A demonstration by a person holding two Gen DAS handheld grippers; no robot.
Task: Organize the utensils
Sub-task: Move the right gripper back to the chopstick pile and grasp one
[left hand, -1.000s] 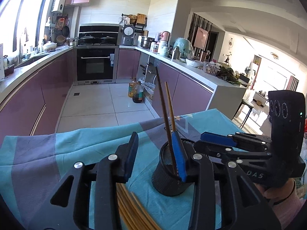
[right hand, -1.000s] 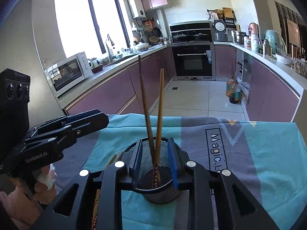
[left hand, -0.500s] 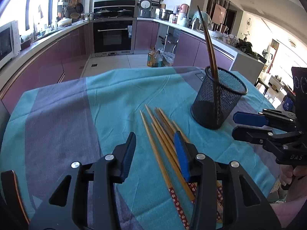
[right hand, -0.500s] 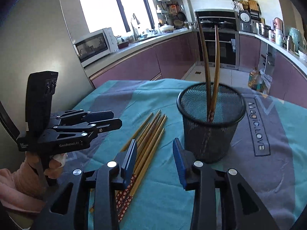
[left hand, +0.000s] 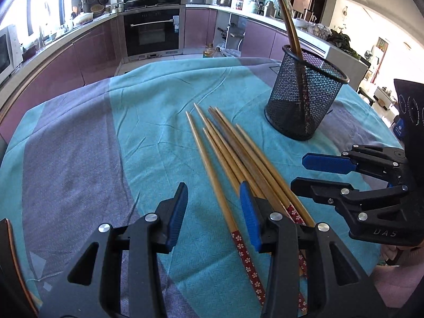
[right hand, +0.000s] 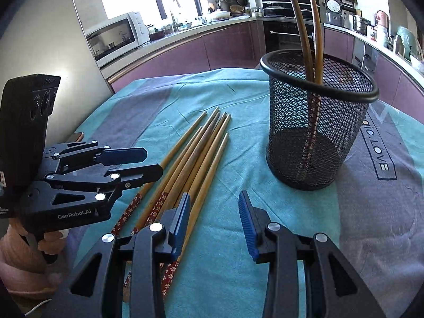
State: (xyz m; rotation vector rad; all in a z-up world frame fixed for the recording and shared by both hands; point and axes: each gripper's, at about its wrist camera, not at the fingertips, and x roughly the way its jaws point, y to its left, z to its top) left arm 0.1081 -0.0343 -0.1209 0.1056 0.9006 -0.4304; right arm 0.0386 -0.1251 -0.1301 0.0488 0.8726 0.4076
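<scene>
Microwave, oven, teal tablecloth

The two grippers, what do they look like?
Both are black plastic linkage frames with silver rivets and blue ribbed finger pads. The left gripper reads GenRobot.AI, the right gripper DAS. The hands holding them wear pink sleeves.

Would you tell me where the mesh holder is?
The mesh holder stands upright on the tablecloth, right of the loose chopsticks in both views.

Loose wooden chopsticks flat on the cloth — two more chopsticks upright in the mesh holder.
</scene>
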